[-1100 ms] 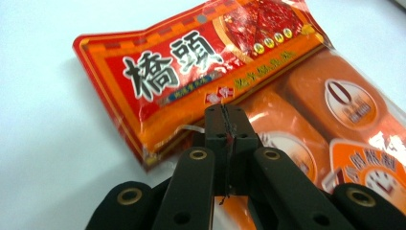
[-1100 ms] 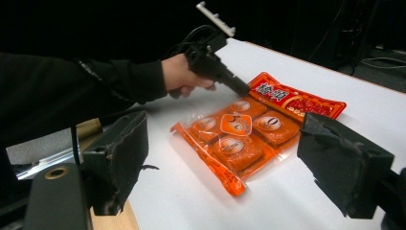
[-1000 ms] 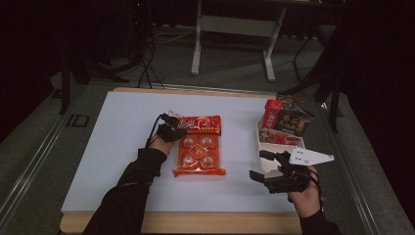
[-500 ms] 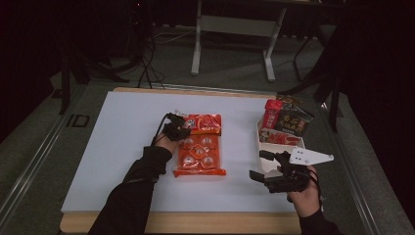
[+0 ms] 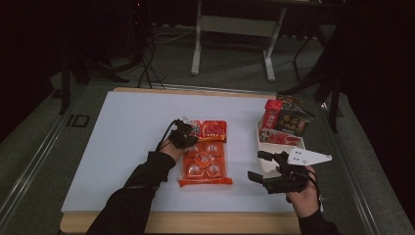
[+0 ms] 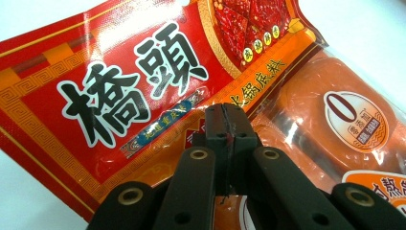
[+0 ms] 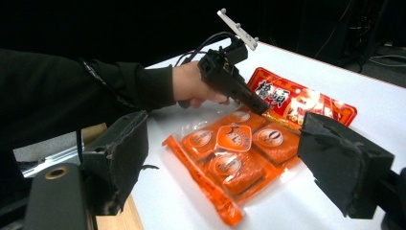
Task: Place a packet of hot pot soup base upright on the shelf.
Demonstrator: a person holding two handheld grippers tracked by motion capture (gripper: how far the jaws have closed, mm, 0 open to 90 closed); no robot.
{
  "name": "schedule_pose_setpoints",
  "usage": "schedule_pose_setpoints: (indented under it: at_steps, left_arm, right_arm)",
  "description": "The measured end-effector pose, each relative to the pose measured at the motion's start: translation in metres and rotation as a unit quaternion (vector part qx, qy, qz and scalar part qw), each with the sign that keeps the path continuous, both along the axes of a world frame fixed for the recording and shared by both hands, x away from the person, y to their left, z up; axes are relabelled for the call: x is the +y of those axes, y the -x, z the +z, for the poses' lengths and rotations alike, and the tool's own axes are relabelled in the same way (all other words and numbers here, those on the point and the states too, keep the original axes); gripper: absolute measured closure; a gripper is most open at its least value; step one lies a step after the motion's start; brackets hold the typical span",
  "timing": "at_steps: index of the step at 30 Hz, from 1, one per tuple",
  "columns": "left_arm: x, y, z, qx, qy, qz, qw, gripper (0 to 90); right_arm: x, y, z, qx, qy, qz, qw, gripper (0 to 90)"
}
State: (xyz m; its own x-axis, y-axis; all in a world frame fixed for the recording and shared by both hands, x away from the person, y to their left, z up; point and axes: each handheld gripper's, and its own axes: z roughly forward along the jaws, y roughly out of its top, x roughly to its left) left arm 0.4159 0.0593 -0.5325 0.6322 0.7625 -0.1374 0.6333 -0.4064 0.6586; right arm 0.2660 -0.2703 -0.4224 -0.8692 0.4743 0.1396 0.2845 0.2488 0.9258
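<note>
An orange and red food packet (image 5: 205, 156) with large black characters on its red header (image 6: 129, 91) lies flat in the middle of the white table (image 5: 122, 147). My left gripper (image 5: 188, 132) is shut, its tips (image 6: 225, 115) together and resting on the packet where the red header meets the clear orange part. The right gripper view shows the left gripper (image 7: 261, 108) slanting down onto the packet (image 7: 239, 153). My right gripper (image 5: 259, 166) hovers open near the table's front right. Its jaws stand wide apart (image 7: 225, 143) with nothing between them.
A white tray (image 5: 274, 149) at the right edge holds a red packet (image 5: 271, 115) and a dark packet (image 5: 293, 122) standing in its far end. The table's wooden front edge (image 5: 195, 223) runs below my forearms. A metal stand (image 5: 235, 24) is on the floor beyond.
My left gripper has slid to the right, from the packet's left edge onto its header. The right gripper has stayed put.
</note>
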Motion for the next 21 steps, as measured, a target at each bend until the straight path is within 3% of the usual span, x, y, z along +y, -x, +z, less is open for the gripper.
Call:
schedule_pose_setpoints:
  at_steps: [11,21]
  left_arm:
    - [-0.02,0.025,0.0,0.013,0.015,-0.036,0.9992,90.0]
    - [-0.028,0.046,0.0,0.013,0.014,-0.064,0.9978,90.0]
  right_arm:
    - [0.001,0.001,0.0,-0.001,0.003,0.002,1.0,17.8]
    - [0.0,0.002,0.002,-0.004,0.002,0.001,1.0,17.8]
